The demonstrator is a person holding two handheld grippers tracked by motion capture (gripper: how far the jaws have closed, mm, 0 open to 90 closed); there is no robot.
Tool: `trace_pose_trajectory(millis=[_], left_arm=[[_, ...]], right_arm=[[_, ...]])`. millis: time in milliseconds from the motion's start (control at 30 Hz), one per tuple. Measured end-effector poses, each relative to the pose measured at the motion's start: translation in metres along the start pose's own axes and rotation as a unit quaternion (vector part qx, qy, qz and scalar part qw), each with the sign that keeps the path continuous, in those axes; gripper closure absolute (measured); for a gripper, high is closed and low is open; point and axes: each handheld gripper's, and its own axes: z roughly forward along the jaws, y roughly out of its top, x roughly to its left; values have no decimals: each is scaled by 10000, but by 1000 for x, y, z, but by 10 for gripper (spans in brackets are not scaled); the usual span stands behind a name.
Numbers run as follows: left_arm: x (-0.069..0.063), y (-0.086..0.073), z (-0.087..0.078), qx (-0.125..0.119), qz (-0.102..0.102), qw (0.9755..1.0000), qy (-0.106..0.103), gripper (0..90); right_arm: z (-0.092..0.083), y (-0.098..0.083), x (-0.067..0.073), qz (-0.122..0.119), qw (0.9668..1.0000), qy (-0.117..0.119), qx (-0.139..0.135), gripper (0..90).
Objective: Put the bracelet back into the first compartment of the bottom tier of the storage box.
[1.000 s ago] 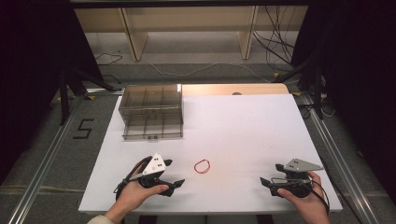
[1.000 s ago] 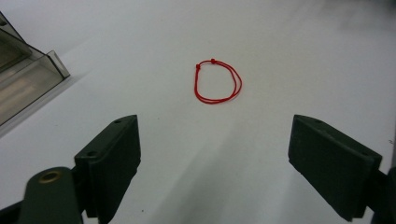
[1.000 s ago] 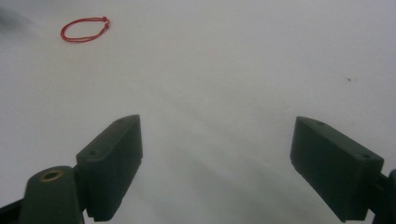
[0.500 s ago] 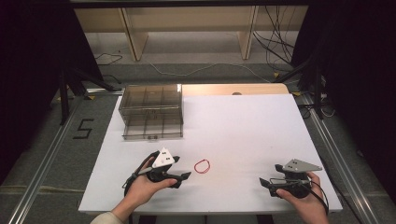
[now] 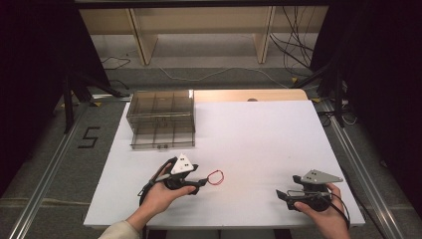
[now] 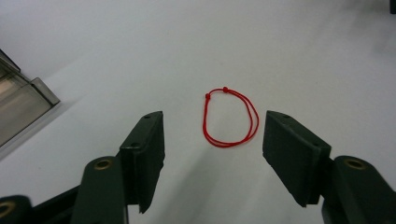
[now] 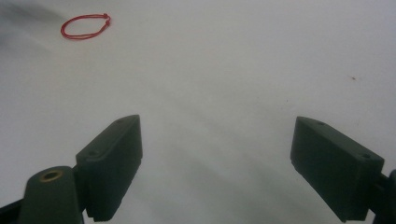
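Note:
A thin red string loop [image 5: 215,177] with two small knots lies flat on the white table [image 5: 259,134]. My left gripper [image 5: 202,183] is open and sits just left of the loop, its jaws pointing at it. In the left gripper view the red loop [image 6: 230,117] lies just beyond the open jaws, between their tips and untouched. My right gripper [image 5: 281,194] rests open near the table's front right edge with nothing between its jaws. The loop [image 7: 86,25] lies far off at the upper left of the right gripper view.
A smoky clear plastic drawer box [image 5: 161,118] stands at the table's back left; its corner [image 6: 23,100] shows in the left gripper view. A wooden strip [image 5: 249,94] borders the far table edge, and shelving and cables lie beyond it.
My left gripper has moved forward and to the right across the table, closing in on the red loop. The right gripper has stayed put.

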Motion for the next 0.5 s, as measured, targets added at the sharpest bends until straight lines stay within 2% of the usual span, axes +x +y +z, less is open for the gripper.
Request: trace_pose_trajectory(millis=[133,367,500], left_arm=[[1,6,14,162,-7,9999,-3,441],[2,15,42,399,9,9991,-173,509],[2,20,55,448,51,9988,-211,568]], right_arm=[[0,0,0,0,10000,-3,-12,175],[0,0,0,20,10000,4,9,175],[0,0,0,2,10000,8,-4,175]])
